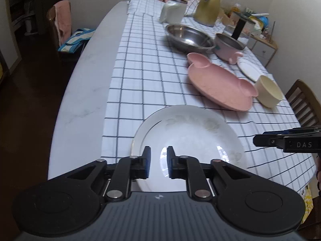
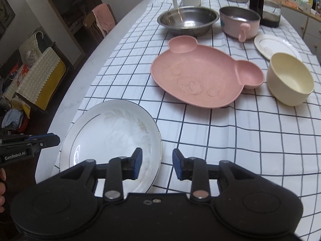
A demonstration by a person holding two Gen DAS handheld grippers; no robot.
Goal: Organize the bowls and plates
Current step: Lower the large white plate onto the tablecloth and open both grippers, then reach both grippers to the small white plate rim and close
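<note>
White plate (image 2: 112, 138) sits at the near table edge, ungripped. Left gripper (image 1: 158, 161) and right gripper (image 2: 157, 163) are held spread above it. Rim is best pinched squarely, lifted level.

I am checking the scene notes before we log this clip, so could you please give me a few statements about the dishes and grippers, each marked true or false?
1. The large white plate lies nearest the grippers, on the checked tablecloth. True.
2. The pink bear-shaped plate is stacked on the white plate. False: it lies apart, farther up the table.
3. The cream bowl stands upright beside the pink plate's ear. True.
4. The steel bowl holds the pink pot. False: the pot stands beside it.
5. The right gripper is clamped on the white plate. False: its jaws are open, holding nothing.
6. The left gripper holds nothing. True.
</note>
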